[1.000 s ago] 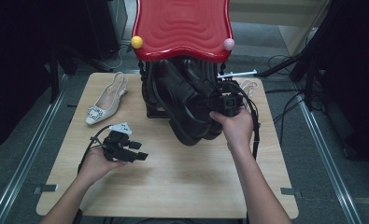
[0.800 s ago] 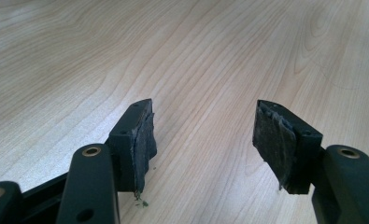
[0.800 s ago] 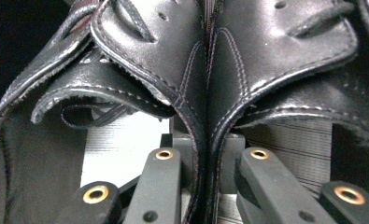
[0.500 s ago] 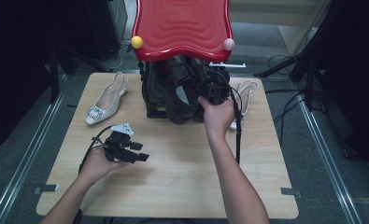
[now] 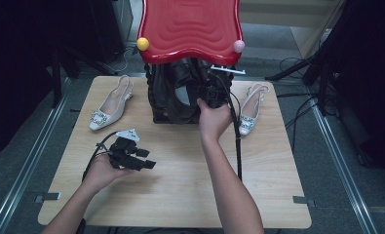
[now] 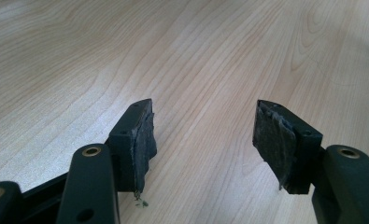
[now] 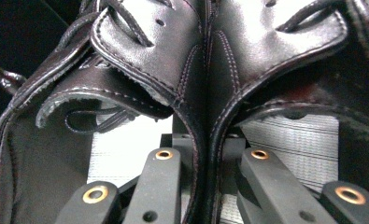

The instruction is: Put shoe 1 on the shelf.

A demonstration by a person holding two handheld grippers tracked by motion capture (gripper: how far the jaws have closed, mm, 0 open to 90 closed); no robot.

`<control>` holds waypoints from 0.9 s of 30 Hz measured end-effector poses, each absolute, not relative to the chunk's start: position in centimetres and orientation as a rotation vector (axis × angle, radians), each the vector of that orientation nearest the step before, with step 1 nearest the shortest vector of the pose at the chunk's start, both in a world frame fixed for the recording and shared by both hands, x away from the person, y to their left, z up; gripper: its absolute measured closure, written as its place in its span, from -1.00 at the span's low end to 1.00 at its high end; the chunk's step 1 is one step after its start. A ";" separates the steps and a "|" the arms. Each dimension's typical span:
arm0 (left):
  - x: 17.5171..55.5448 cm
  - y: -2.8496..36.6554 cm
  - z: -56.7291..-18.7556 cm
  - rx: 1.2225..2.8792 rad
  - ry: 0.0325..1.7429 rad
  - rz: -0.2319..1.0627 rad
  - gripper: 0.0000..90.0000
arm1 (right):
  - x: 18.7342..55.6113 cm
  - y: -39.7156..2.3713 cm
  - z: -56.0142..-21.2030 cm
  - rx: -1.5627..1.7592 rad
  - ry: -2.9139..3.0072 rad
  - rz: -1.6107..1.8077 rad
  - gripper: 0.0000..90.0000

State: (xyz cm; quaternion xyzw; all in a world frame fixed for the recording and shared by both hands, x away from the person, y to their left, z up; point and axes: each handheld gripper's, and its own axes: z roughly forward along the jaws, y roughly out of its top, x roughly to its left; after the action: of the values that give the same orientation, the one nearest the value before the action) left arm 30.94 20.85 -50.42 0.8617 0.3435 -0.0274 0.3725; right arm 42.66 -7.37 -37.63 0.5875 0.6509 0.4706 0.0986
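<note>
Right gripper (image 7: 201,154) pinches both black boots (image 7: 205,70) by their inner edges under the red rack (image 5: 190,29), so one could slip free.

Left gripper (image 5: 140,161) rests low w/ jaws wide apart, forearm entering from bottom left. Right gripper (image 5: 210,93) is extended fwd, arm outstretched, jaws pinched nearly together.

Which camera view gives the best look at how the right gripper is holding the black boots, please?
The right gripper view: the right gripper pinches the black boots where their leather edges meet. In the high view, the gripper and boots sit shadowed under the red shelf. The left gripper view faces the table.
</note>
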 end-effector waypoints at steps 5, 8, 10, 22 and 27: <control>31.0 20.8 -50.5 2.216 0.883 -0.068 -0.15 | 43.0 -6.5 -37.7 1.747 1.915 1.355 0.83; 30.9 20.7 -50.5 2.218 0.878 -0.071 -0.14 | 43.1 -5.8 -37.7 1.756 1.915 1.308 0.83; 30.9 20.7 -50.5 2.219 0.876 -0.070 -0.14 | 43.2 -5.4 -37.7 1.755 1.915 1.289 0.82; 30.9 20.5 -50.6 2.218 0.873 -0.072 -0.14 | 43.6 -4.8 -37.7 1.796 1.930 1.262 0.76; 30.9 20.5 -50.6 2.217 0.873 -0.073 -0.14 | 43.6 -4.5 -37.7 1.801 1.915 1.265 0.74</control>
State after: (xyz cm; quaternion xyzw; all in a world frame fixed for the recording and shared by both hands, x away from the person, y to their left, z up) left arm 30.94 20.51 -50.55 0.8641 0.3402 -0.0285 0.3698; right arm 43.55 -4.52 -37.67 0.6135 0.6523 0.4308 0.1120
